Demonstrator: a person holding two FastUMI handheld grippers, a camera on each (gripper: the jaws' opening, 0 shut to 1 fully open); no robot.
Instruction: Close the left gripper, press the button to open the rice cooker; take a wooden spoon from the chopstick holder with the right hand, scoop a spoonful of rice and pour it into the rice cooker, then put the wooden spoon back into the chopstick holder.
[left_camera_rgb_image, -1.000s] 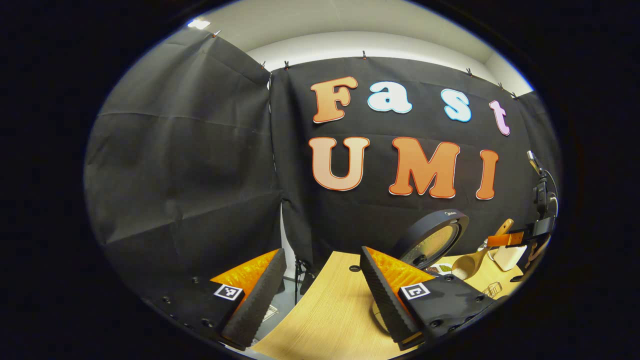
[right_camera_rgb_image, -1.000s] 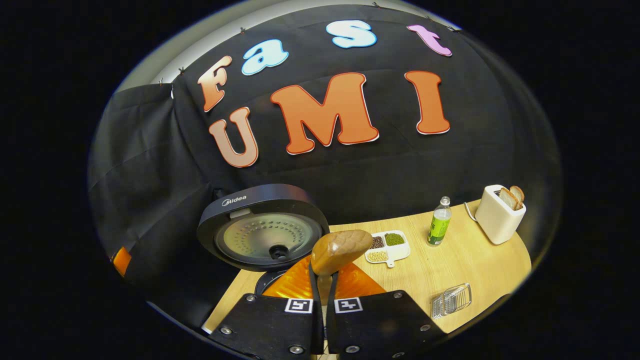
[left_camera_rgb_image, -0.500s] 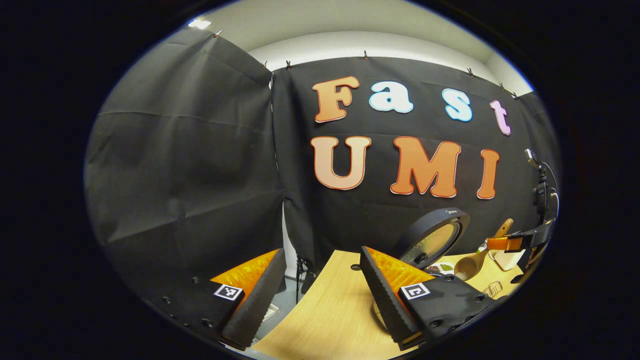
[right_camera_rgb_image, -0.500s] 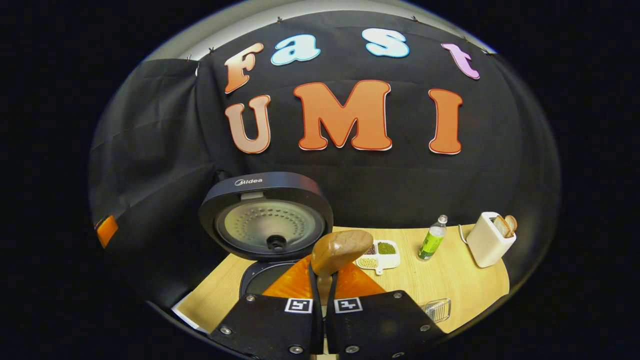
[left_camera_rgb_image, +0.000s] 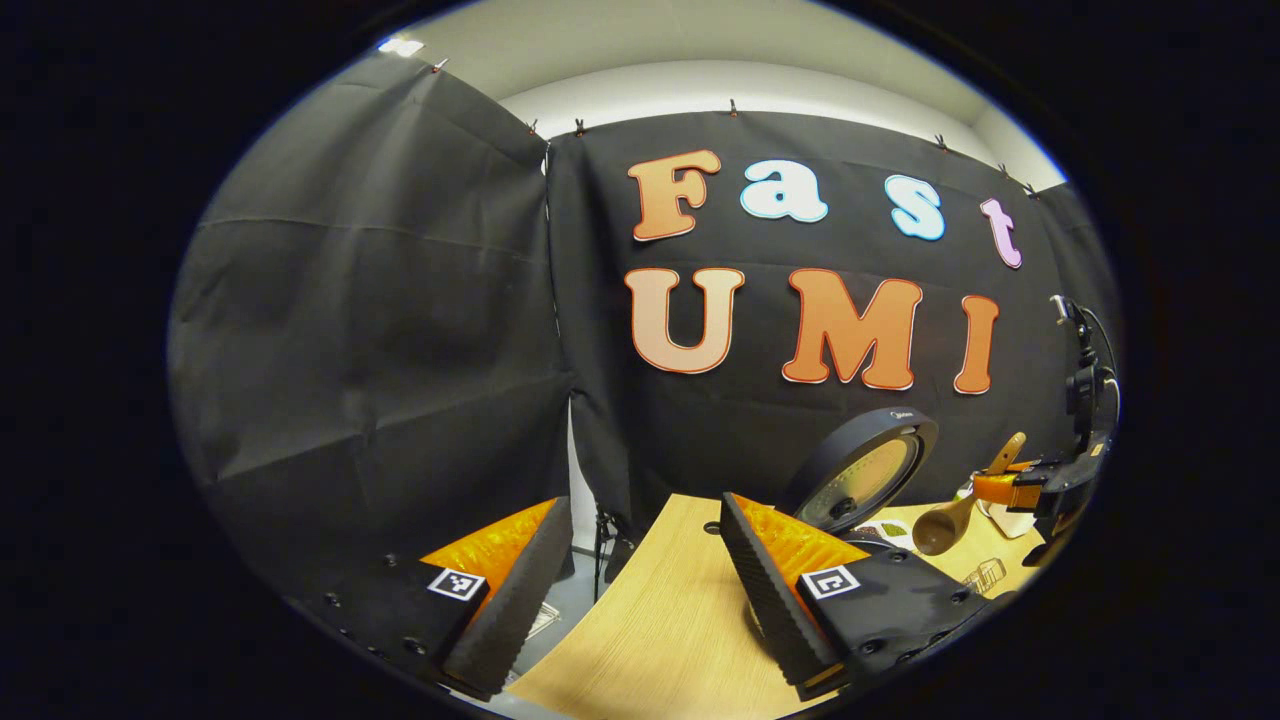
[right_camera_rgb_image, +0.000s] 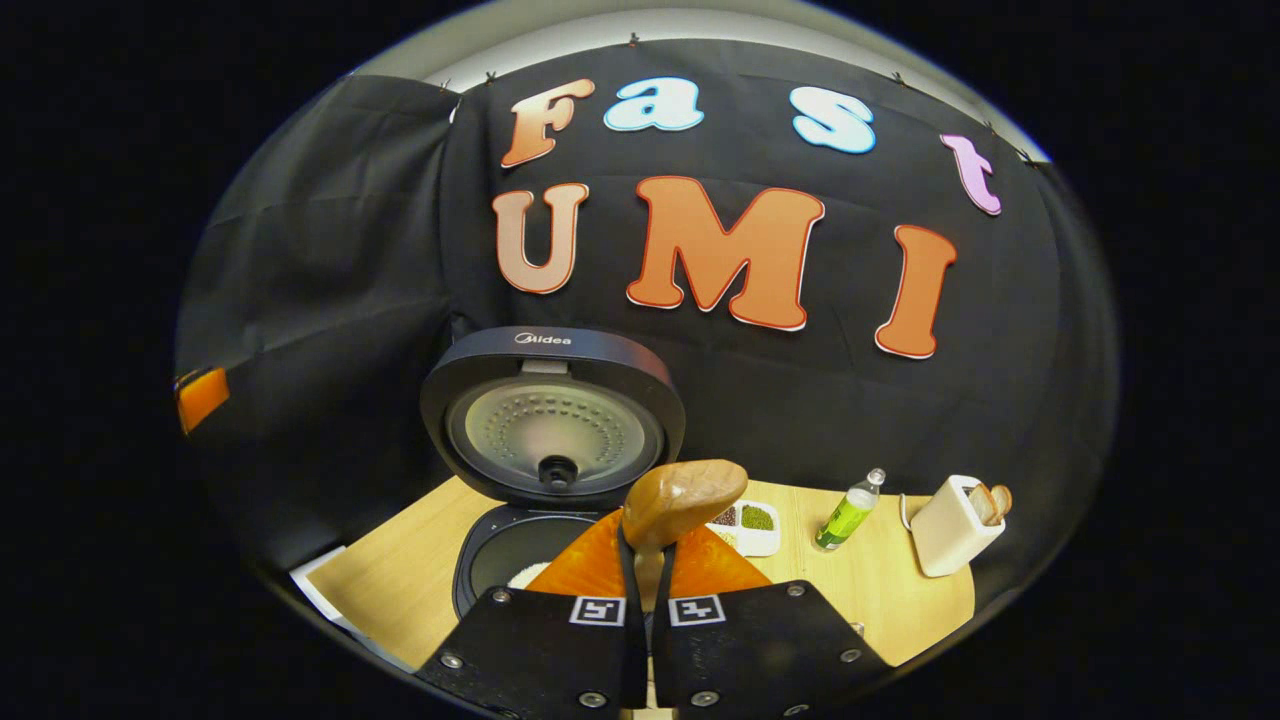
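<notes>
the right gripper (right_camera_rgb_image: 645, 560) is clamped on the brown wooden spoon (right_camera_rgb_image: 683, 497), bowl just above the open black round rice cooker (right_camera_rgb_image: 552, 430); tip it slowly over the inner pot. the left gripper (left_camera_rgb_image: 640, 580), fingers apart, idles over the pale wooden surface (left_camera_rgb_image: 660, 620). the left gripper view shows the spoon side-on.

Left gripper (left_camera_rgb_image: 640, 590) sits at the bottom of the left gripper view, jaws spread wide, nothing between them. Right gripper (right_camera_rgb_image: 647, 575), bottom centre of the right gripper view, has fingers pinched together on the wooden spoon (right_camera_rgb_image: 680, 497), bowl sticking up above the fingertips.
</notes>
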